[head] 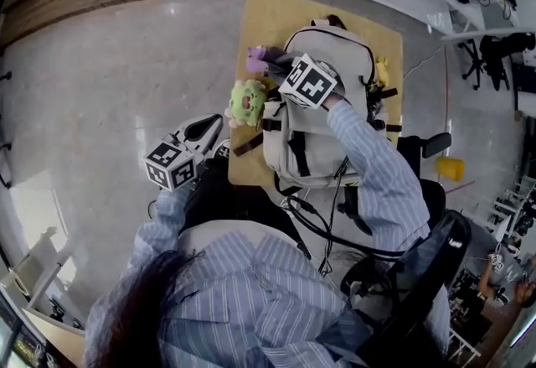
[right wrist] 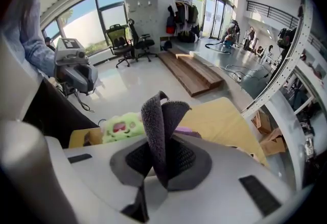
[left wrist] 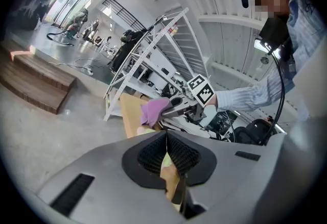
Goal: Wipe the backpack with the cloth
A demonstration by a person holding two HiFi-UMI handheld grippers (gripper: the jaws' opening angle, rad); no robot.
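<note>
pale wood forms the table (head: 251, 23), and most of its right half is taken by the cream backpack (head: 322, 136). the backpack lies flat with its long axis running straight away from the person, top end farthest off. the right gripper (head: 272, 66) reaches over the bag's far left shoulder, its jaws pinching a fold of the purple cloth (head: 255, 58). the right gripper view shows that fold standing up between the pads. the cloth sits right at the bag's upper left edge; whether it touches the fabric i cannot tell. the left gripper (head: 209, 125) is held off the table's near left corner, well apart from the bag, jaws pressed together on nothing. a green plush toy (head: 247, 102) sits just beside the bag's left side, between the two grippers. the wipe looks like the right hand's job. the bag lies to the right of the cloth and nearer the person, so a stroke would likely run down the bag's length, keeping clear of the toy.
</note>
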